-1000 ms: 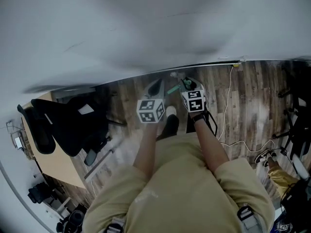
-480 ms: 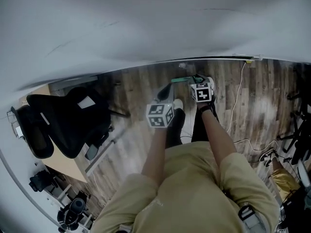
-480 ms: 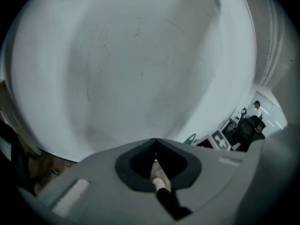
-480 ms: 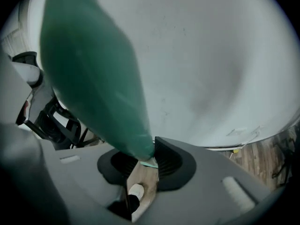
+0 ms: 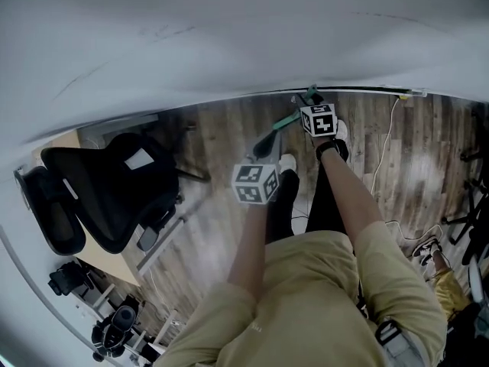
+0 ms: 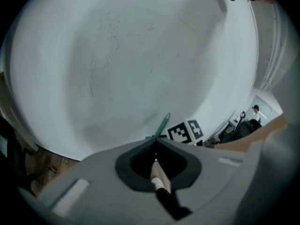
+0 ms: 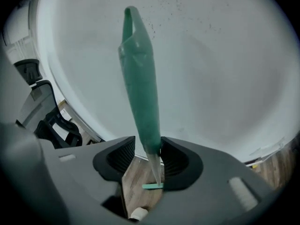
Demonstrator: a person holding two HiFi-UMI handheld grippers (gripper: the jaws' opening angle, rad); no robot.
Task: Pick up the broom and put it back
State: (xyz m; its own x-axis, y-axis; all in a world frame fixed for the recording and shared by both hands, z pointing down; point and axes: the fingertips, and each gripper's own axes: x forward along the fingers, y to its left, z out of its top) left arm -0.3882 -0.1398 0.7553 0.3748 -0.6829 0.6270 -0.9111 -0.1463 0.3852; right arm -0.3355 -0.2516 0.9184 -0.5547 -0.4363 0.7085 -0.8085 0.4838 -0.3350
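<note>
- Head view: A person in a tan shirt reaches both arms toward the far edge of the wooden floor [image 5: 221,140], where it meets the white wall [image 5: 229,37]. The right gripper [image 5: 311,99] is at the foot of the wall with the broom [image 5: 286,121]. The broom's green handle slants across the boards toward the left gripper [image 5: 266,139], which hangs nearer the person, above a white shoe [image 5: 287,163]. A black office chair [image 5: 107,193] stands toward the floor's left edge, and a white cable [image 5: 380,140] trails along the right.
- Left gripper view: The left fingers [image 6: 133,165] are pressed together at the tips, with nothing seen pinched between them. Just past the tips, the top of the broom's handle and its hanging loop rise against the wall. The right gripper's marker cube [image 6: 187,131] is just beside it. Whether the tips touch the handle cannot be told.
- Right gripper view: The right fingers [image 7: 121,159] stand partly spread, having just been opening, with the broom's handle upright in the gap. The handle's narrow lower end lies close against the finger on the view's right, and a sliver of floor shows on its other side, so no firm pinch is seen. Below the fingers the handle tapers to a thin pale rod.
</note>
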